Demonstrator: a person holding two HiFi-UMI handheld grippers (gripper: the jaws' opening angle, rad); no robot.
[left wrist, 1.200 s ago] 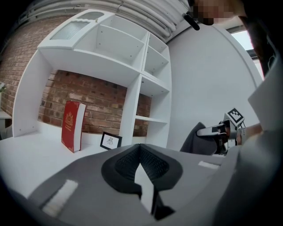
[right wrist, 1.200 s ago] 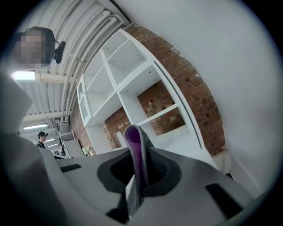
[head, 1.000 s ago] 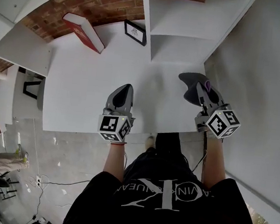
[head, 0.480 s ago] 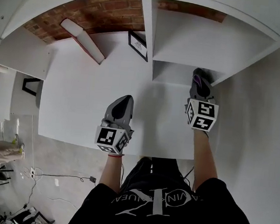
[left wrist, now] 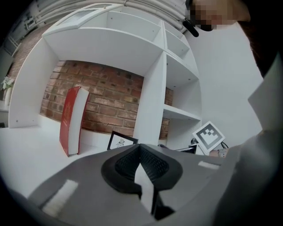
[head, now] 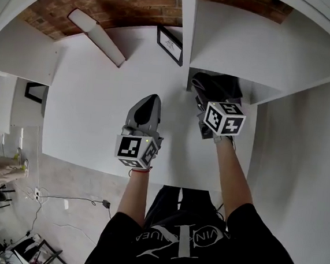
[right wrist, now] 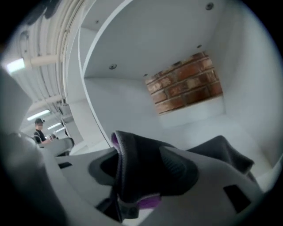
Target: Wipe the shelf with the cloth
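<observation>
Cloth (head: 214, 87) sits on the right shelf (right wrist: 199, 130) between our right gripper's (right wrist: 143, 152) jaws, which we have just been opening, and our left gripper (left wrist: 140, 150) is pinched closed.

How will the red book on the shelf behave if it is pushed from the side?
The red book stands on end with nothing beside it, so it would probably tip over. Its cover looks stiff, so it should keep its shape. On the smooth white shelf it may slide first.
</observation>
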